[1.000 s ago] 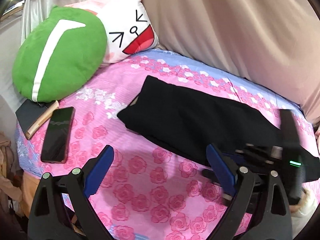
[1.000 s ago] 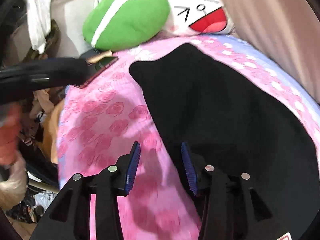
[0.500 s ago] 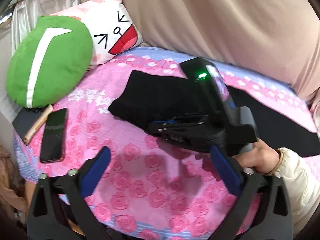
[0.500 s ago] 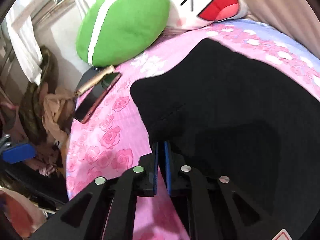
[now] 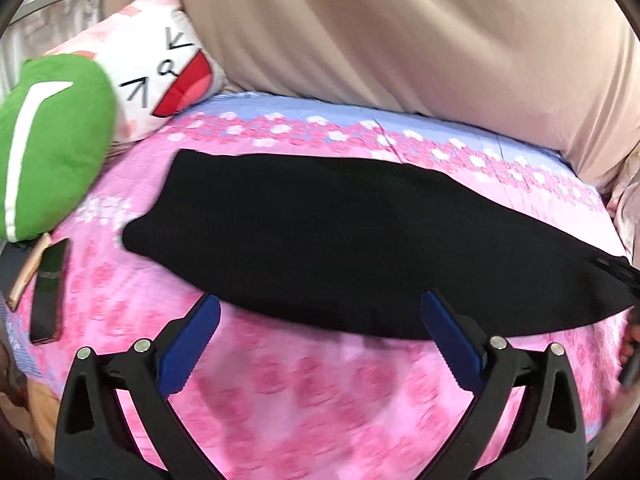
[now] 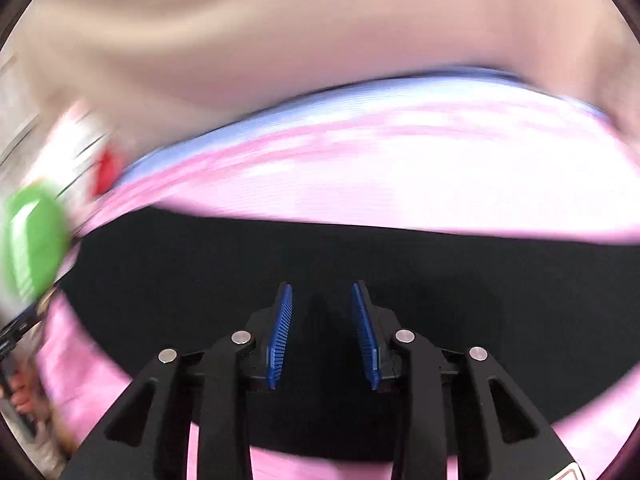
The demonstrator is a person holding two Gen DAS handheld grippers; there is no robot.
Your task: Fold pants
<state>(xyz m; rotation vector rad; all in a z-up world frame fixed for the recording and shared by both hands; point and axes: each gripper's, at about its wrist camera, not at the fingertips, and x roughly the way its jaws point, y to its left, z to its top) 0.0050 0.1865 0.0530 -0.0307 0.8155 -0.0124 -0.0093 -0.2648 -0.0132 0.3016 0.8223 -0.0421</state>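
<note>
The black pants (image 5: 340,236) lie flat and long across the pink flowered bed sheet (image 5: 320,400). My left gripper (image 5: 320,336) is wide open and empty, just in front of the near edge of the pants. In the blurred right wrist view, my right gripper (image 6: 322,328) is partly open and empty, low over the middle of the black pants (image 6: 480,300). Whether its pads (image 6: 280,332) touch the cloth I cannot tell.
A green cushion (image 5: 48,152) and a white cartoon-face pillow (image 5: 160,76) sit at the bed's left end. A phone (image 5: 48,292) and a dark notebook lie below the cushion. A beige curtain (image 5: 400,40) hangs behind the bed.
My right gripper has opened from shut and swung right, off the pants' left end to over their middle. It has left the left wrist view. My left gripper moved closer to the pants.
</note>
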